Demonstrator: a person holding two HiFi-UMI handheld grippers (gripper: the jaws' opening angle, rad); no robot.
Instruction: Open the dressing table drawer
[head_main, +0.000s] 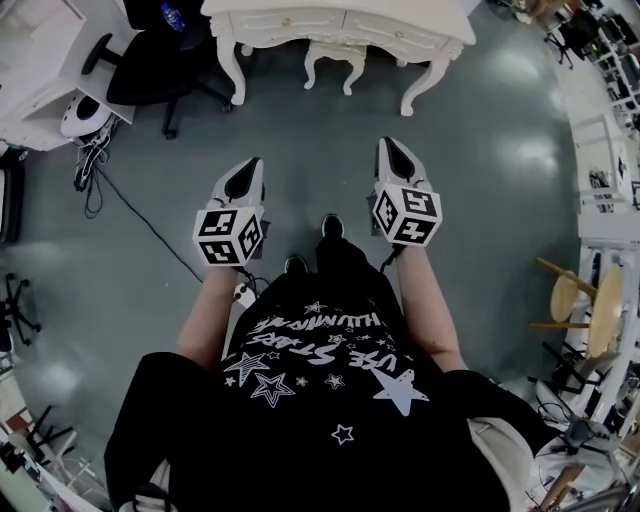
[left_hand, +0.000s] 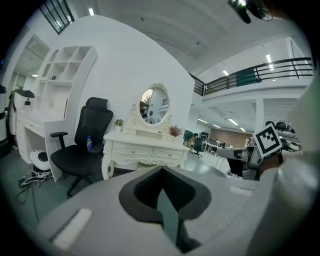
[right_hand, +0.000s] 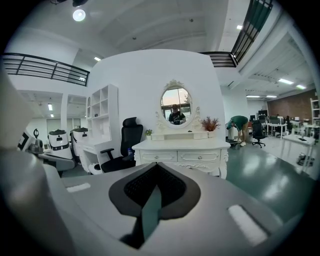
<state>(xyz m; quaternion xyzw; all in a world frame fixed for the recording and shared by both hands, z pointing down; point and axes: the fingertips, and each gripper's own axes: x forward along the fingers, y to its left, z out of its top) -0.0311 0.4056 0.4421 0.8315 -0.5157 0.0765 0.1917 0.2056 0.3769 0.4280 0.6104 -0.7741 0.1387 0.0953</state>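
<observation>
The white dressing table (head_main: 340, 22) stands at the far side of the grey floor, well ahead of both grippers. Its two drawers sit side by side with small knobs, left drawer (right_hand: 158, 157) and right drawer (right_hand: 198, 157), both closed. The left gripper view shows the same table (left_hand: 145, 150) further off to the left. My left gripper (head_main: 250, 166) and right gripper (head_main: 392, 146) are held at waist height, pointing at the table, jaws together and empty. In their own views the left gripper (left_hand: 161, 172) and right gripper (right_hand: 155, 167) show dark pads closed to a point.
A black office chair (head_main: 150, 65) stands left of the table beside a white shelf desk (head_main: 35, 50). A white stool (head_main: 335, 55) sits under the table. A cable (head_main: 140, 215) runs over the floor at left. Wooden stools (head_main: 585, 300) stand at right.
</observation>
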